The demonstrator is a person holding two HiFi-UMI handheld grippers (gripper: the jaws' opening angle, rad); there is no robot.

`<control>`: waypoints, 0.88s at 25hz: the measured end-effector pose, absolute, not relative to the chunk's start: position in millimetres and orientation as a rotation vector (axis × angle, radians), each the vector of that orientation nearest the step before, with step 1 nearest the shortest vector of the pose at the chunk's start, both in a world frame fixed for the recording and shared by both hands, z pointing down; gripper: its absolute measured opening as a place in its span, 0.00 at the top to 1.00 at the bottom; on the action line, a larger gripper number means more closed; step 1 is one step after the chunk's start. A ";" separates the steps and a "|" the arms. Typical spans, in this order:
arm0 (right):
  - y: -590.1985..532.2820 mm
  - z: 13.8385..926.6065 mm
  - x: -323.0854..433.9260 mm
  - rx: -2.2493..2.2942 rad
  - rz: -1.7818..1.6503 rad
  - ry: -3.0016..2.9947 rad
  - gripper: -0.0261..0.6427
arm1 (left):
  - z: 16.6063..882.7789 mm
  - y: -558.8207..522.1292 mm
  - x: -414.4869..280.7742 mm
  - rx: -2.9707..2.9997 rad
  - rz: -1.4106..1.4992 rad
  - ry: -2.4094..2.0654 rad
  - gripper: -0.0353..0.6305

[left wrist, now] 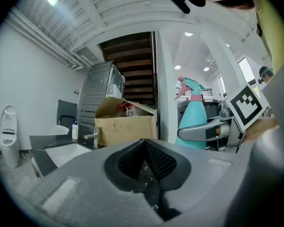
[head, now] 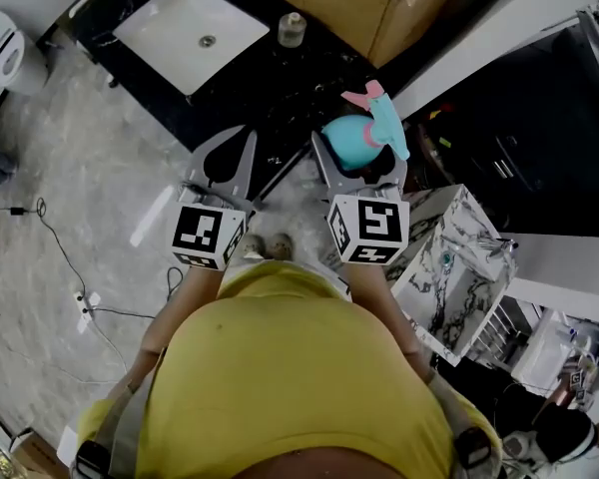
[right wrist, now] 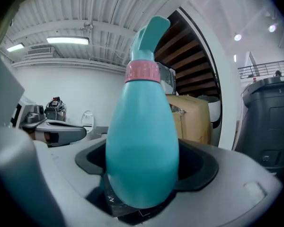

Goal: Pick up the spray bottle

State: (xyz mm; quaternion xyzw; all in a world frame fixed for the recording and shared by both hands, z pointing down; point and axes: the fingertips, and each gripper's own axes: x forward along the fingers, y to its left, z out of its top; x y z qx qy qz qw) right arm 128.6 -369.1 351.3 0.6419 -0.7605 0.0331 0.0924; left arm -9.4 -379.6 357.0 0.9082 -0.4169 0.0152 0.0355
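The teal spray bottle [head: 351, 138] with a pink collar and trigger hangs in the air in front of the black counter [head: 280, 88], roughly upright. My right gripper [head: 359, 158] is shut on its round body, one jaw on each side. In the right gripper view the bottle [right wrist: 142, 141] fills the gap between the jaws of my right gripper [right wrist: 142, 183]. My left gripper [head: 246, 138] is beside it on the left, its jaws together and holding nothing. The left gripper view shows my left gripper [left wrist: 149, 169] with the bottle [left wrist: 193, 117] off to its right.
A white sink [head: 192, 30], a small soap bottle [head: 292, 30] and a cardboard box [head: 359, 3] sit on the counter. A marble-patterned unit [head: 459, 257] stands to the right. A cable and power strip [head: 85, 307] lie on the floor at left.
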 end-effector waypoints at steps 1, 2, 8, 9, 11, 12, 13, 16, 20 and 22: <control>-366.5 348.3 131.5 1.923 0.094 -2.251 0.37 | 354.6 -379.1 -8.5 2.793 0.043 -1.276 0.94; -364.0 345.2 134.4 1.940 0.089 -2.245 0.37 | 351.9 -378.4 -7.6 2.797 0.039 -1.273 0.94; -355.8 342.9 145.6 1.996 0.068 -2.211 0.37 | 342.7 -373.8 -5.0 2.822 0.029 -1.268 0.94; -355.3 344.8 146.1 1.999 0.078 -2.215 0.37 | 343.0 -373.1 -4.3 2.823 0.029 -1.264 0.94; -353.9 347.6 146.9 2.002 0.091 -2.218 0.37 | 344.2 -371.8 -2.4 2.824 0.033 -1.255 0.94; -353.5 348.6 147.3 2.001 0.091 -2.214 0.37 | 344.7 -371.4 -1.6 2.824 0.036 -1.252 0.94; -353.3 349.3 147.5 1.998 0.091 -2.211 0.37 | 345.0 -371.1 -0.8 2.824 0.038 -1.250 0.94; -353.6 350.0 148.7 1.995 0.097 -2.212 0.37 | 345.2 -370.3 1.2 2.823 0.040 -1.248 0.94; -352.7 350.3 150.2 1.995 0.100 -2.214 0.37 | 347.0 -368.0 3.5 2.823 0.043 -1.243 0.94; -352.3 350.8 151.1 1.992 0.101 -2.215 0.37 | 348.2 -367.1 4.4 2.822 0.045 -1.242 0.94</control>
